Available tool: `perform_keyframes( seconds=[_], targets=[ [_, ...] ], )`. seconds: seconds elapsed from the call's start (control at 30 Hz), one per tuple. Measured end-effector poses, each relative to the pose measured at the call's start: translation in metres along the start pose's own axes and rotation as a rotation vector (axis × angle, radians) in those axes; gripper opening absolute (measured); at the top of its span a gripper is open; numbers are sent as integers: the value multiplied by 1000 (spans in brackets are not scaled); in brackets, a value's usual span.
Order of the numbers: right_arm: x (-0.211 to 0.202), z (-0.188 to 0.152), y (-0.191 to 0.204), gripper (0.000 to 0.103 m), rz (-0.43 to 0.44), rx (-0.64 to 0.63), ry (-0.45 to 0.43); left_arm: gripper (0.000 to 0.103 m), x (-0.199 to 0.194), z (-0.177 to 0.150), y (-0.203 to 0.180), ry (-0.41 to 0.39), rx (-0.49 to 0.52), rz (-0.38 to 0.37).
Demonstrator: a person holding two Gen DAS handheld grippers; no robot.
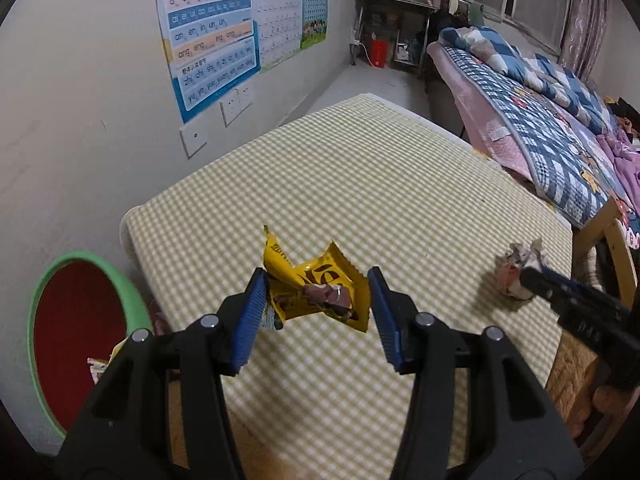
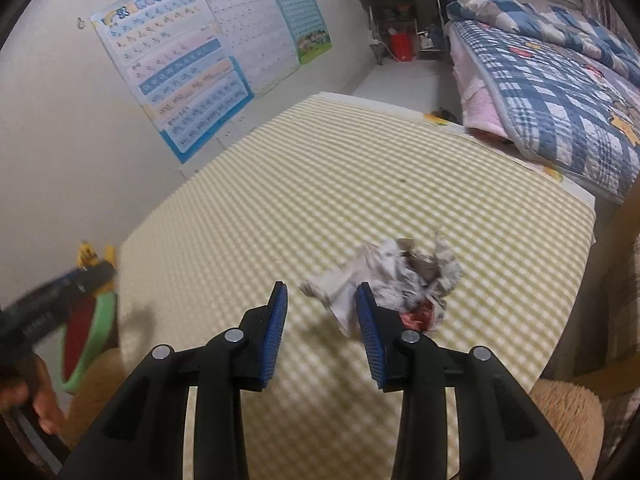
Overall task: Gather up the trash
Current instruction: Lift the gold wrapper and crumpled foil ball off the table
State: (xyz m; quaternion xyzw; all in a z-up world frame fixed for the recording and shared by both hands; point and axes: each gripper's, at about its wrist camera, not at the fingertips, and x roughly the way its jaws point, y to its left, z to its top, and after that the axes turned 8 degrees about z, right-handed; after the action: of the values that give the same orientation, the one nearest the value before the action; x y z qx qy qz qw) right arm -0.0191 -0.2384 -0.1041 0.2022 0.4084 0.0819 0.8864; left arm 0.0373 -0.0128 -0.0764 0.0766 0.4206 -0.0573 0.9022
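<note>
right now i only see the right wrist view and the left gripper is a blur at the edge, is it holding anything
Observer: Yes. The left gripper has a crumpled yellow snack wrapper between its pads, lifted above the checked table.
Operator: ok and is the bin empty, i only see red inside
Observer: Not empty. The green-rimmed bin already holds some paper scraps at its near edge.
</note>
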Motion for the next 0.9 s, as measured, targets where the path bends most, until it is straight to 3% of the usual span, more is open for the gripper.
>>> perform_keyframes(
  seconds=[0.3, 0.5, 0.57, 0.67, 0.73, 0.9],
  targets=[
    [-7, 1, 56, 35, 23, -82, 28, 49, -13, -2, 33, -45, -72, 6],
    [-6, 0, 70, 35, 27, -141, 47, 49, -15, -7, 52, -56, -98, 23],
    [-7, 0, 59, 38, -12, -137, 47, 49, -15, -8, 56, -55, -104, 19],
    [-10, 2, 27, 51, -91, -54, 43, 49, -13, -12, 60, -48, -120, 12],
    [-7, 1, 10, 66, -135, -17, 65, 49, -9, -14, 62, -38, -129, 7],
    [21, -2, -20, 69, -180, 55, 143, 49, -7, -16, 58, -23, -120, -5]
  ],
)
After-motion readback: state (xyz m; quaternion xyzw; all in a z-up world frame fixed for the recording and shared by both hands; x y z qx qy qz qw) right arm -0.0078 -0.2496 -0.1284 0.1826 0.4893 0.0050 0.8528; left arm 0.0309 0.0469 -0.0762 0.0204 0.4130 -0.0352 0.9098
